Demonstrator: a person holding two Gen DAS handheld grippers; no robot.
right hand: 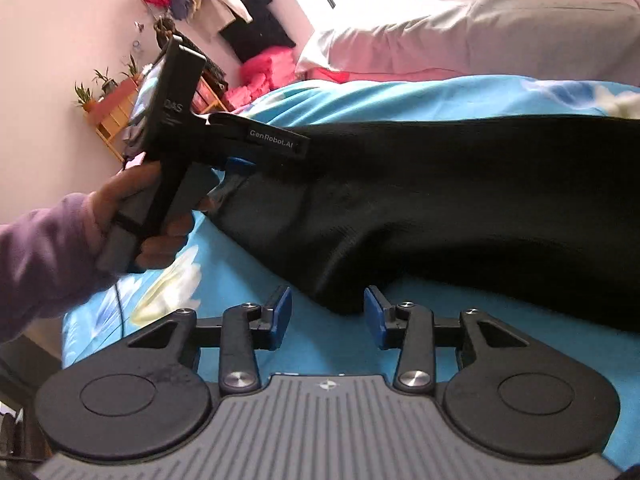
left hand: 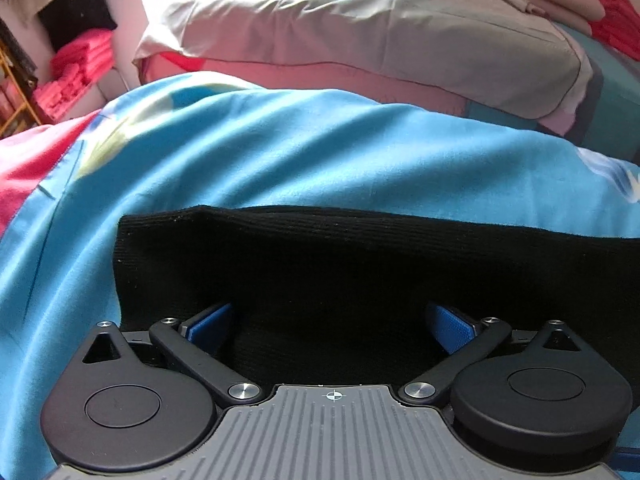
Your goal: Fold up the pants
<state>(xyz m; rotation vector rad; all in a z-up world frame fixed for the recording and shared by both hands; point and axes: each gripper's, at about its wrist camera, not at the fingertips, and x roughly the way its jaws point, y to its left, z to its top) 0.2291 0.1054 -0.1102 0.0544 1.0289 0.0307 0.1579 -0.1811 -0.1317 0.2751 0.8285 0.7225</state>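
Black ribbed pants lie on a blue bedsheet. In the left wrist view my left gripper is open, its blue pads wide apart over the pants' near edge. In the right wrist view the pants stretch from the left gripper, held by a hand in a purple sleeve, off to the right. My right gripper is open, its blue pads on either side of a low corner of the pants, not touching it.
A grey and pink pillow lies at the far side of the bed. Pink folded cloth and hanging clothes are by the wall at the left, with a wooden shelf with plants.
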